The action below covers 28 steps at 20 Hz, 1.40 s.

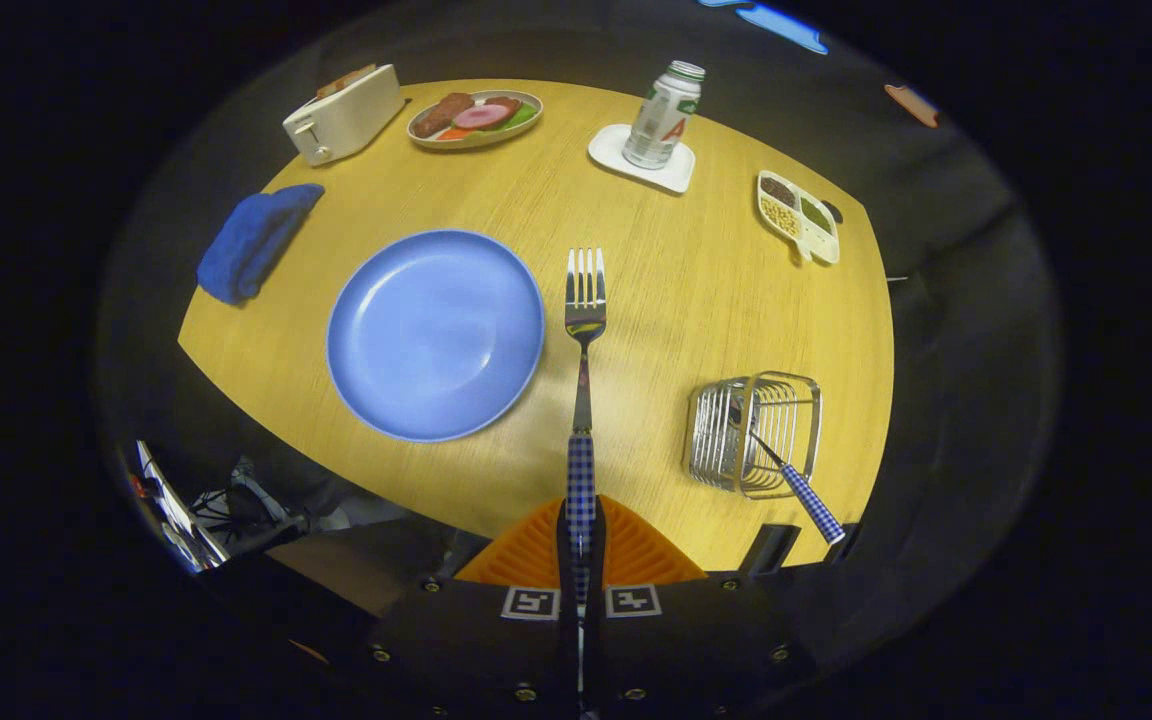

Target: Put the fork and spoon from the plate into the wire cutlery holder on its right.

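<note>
My gripper (581, 520) is shut on the fork (584, 330), clamping its blue-checked handle between both fingers. The fork points straight ahead with its steel tines up over the table, lifted well above the wood. To its left lies the blue plate (436, 335), bare. To the right of the fingers stands the wire cutlery holder (756, 432). A utensil with a matching blue-checked handle (808, 500) leans in it, handle sticking out toward me; its head is hidden inside the wires.
The round wooden table (686, 290) carries a blue cloth (254, 240) at the left, a toaster (341, 115), a plate of food (476, 118), a can on a white coaster (664, 115) and a divided snack dish (798, 215) at the far right.
</note>
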### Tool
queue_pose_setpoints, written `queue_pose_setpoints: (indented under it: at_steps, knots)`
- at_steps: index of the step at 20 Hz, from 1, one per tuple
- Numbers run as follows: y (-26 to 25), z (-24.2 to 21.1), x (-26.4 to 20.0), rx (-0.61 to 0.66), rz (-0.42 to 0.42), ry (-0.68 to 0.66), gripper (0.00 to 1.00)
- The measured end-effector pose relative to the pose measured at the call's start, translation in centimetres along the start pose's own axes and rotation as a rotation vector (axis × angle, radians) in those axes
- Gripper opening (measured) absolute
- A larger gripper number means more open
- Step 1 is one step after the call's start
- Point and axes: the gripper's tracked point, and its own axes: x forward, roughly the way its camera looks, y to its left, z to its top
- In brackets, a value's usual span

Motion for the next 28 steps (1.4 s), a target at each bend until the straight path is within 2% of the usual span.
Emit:
queue_pose_setpoints:
  at_steps: [9, 17, 22, 28]
  knots:
    - [-6.8, -4.2, -2.3, 0.033, -0.076, 0.109, 0.02]
    - [-10.0, -6.2, -3.5, 0.036, -0.13, 0.191, 0.02]
    - [-11.5, -7.2, -3.1, -0.057, -0.164, 0.316, 0.02]
    - [-13.0, -5.6, -3.3, -0.14, -0.207, 0.393, 0.02]
